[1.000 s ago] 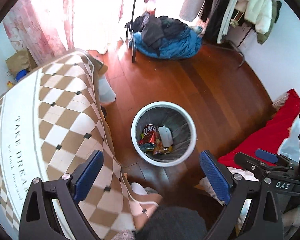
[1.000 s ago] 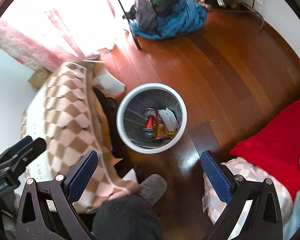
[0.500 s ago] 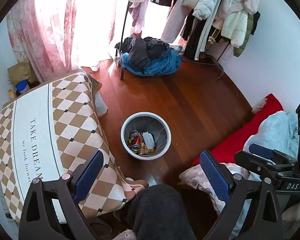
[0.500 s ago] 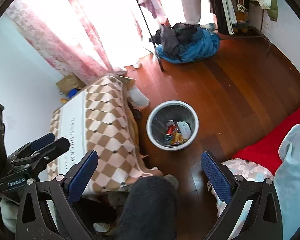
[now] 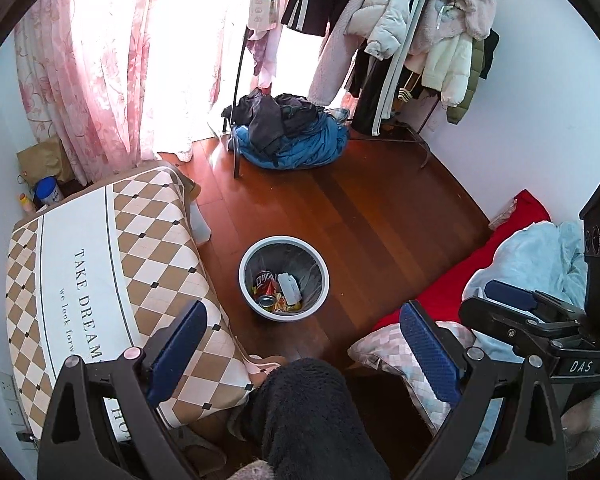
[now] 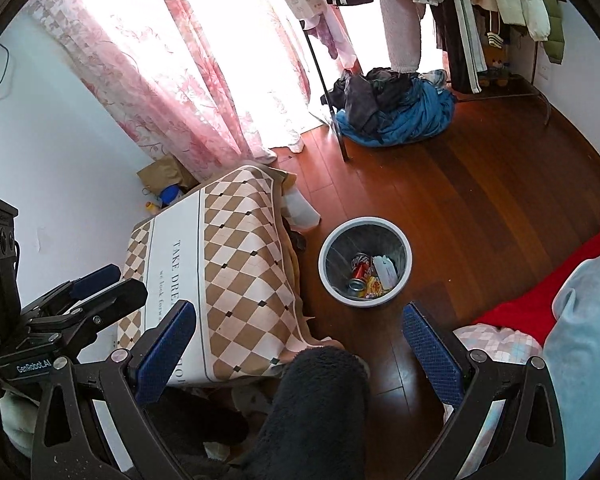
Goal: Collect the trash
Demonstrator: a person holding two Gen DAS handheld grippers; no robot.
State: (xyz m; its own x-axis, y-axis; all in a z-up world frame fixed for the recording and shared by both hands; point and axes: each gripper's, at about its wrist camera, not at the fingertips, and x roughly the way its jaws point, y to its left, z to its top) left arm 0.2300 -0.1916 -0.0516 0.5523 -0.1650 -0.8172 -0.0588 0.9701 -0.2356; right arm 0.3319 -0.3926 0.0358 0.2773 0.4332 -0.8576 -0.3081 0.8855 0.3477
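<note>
Both the left gripper (image 5: 302, 338) and the right gripper (image 6: 300, 338) are wide open and hold nothing, the trash (image 5: 277, 288) lies in the bin (image 5: 247, 255) on the floor, and the job looks about done, though small bits may be hidden.

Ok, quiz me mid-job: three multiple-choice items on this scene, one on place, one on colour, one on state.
1. The trash bin stands:
A. on the table
B. on the wood floor beside the table
C. on the red blanket

2. The can in the bin is:
A. green
B. blue
C. red

3. The left gripper and right gripper are:
A. both open, empty
B. both shut
C. one holding trash

Key: B, floor boards surround the bin; C, a red can shows inside; A, the jaws stand wide apart with nothing between.
</note>
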